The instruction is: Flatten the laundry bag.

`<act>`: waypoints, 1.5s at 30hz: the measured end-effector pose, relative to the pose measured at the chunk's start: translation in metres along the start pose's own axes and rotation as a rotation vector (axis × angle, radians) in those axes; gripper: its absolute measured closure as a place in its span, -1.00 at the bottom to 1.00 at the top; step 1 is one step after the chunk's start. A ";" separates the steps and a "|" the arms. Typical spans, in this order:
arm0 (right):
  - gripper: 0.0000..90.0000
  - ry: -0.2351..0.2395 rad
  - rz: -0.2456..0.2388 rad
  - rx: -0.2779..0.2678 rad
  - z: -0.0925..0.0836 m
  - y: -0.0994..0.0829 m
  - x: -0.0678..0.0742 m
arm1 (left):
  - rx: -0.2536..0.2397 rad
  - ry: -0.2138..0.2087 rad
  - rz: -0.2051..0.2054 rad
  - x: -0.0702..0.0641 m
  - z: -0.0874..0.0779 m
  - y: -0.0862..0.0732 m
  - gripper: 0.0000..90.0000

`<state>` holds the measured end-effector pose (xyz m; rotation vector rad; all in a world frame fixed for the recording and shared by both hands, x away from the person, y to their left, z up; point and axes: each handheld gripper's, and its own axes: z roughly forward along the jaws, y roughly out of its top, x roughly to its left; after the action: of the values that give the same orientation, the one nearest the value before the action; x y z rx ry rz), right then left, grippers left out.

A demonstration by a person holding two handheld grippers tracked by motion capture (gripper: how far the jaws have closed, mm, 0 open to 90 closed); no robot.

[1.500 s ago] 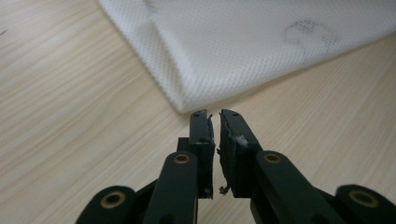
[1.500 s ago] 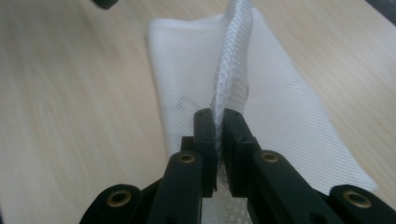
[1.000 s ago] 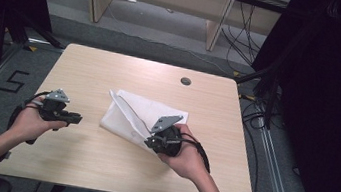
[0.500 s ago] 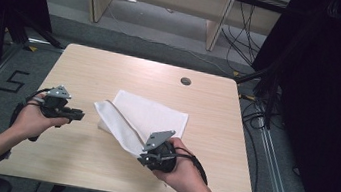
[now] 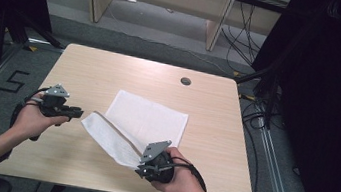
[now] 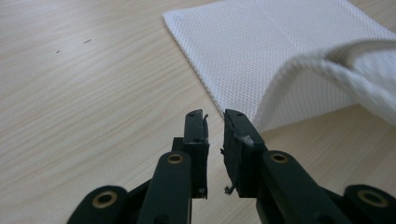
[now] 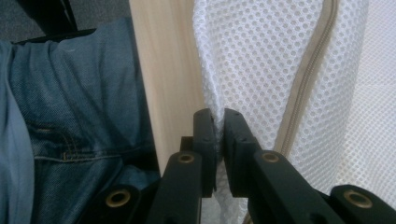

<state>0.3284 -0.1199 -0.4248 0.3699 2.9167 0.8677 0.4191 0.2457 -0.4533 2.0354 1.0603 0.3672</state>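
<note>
Light wooden bench [image 5: 111,72] carried the white mesh zippered laundry bag [image 5: 155,119], one edge folded over, clamped in right tongs [image 7: 218,122]. Left tongs [image 6: 215,122] were slightly apart, empty. Thin mesh could slip, undoing the fold.

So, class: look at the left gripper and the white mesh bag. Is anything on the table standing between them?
Nothing visible does. The left gripper points across bare table at the mesh bag, jaws slightly apart and holding nothing. The right gripper is shut on the bag's near edge, lifting a fold.
</note>
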 end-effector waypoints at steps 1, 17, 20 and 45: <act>0.90 0.005 -0.008 0.005 -0.001 -0.001 0.001 | -0.002 0.001 0.005 0.000 0.000 0.000 0.75; 0.89 0.036 0.024 0.058 0.005 -0.032 0.011 | -0.006 -0.036 0.033 -0.023 0.011 0.007 0.73; 0.89 0.040 0.034 0.076 0.010 -0.037 0.012 | 0.001 -0.072 0.070 -0.036 0.016 0.008 0.69; 0.26 -0.092 0.286 -0.008 -0.014 -0.051 -0.006 | 0.035 -0.156 0.150 -0.083 0.046 0.006 0.07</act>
<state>0.3217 -0.1696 -0.4410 0.8196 2.8164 0.8682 0.3978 0.1544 -0.4702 2.1432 0.8275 0.2633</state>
